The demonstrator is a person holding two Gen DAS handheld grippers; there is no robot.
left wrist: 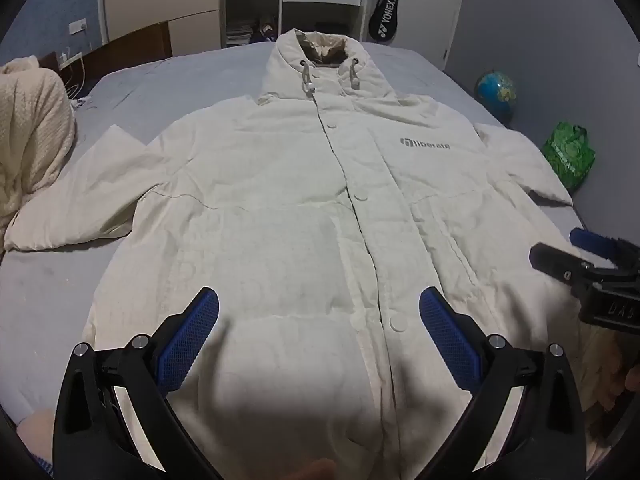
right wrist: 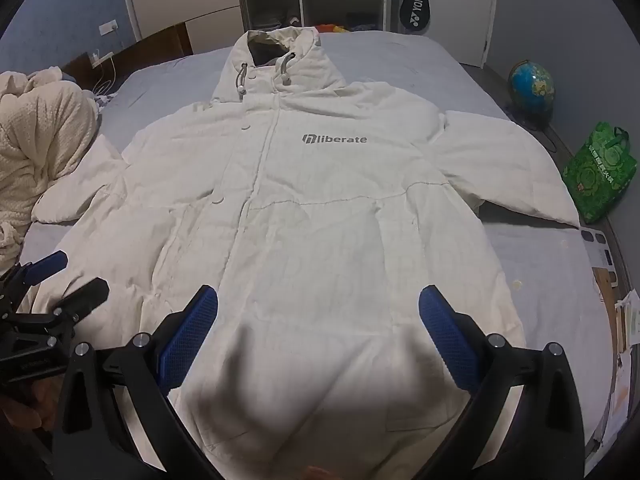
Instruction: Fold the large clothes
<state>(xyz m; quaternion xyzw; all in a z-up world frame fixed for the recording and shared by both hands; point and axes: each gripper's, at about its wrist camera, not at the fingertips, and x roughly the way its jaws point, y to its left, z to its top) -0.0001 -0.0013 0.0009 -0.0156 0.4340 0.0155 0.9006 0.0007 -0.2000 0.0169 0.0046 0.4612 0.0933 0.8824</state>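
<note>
The coat (left wrist: 304, 200) lies flat on the bed (left wrist: 52, 280). Both claws, left (left wrist: 319, 320) and right (right wrist: 318, 316), are spread wide, holding nothing. Grab the sleeve (right wrist: 500, 168) at 2 o'clock and fold it in.

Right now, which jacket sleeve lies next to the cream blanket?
The jacket's sleeve on the picture's left; its cuff reaches the cream blanket, while the other points toward the green bag.

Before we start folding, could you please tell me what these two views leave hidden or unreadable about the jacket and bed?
- Jacket hem: both views, cut off by the bottom edge, shadowed between the open left gripper and open right gripper.
- Left sleeve cuff: right wrist view, tucked against the cream blanket.
- Right gripper: left wrist view, cut off by the edge.
- Papers beside the bed: right wrist view, too small, distorted.
</note>
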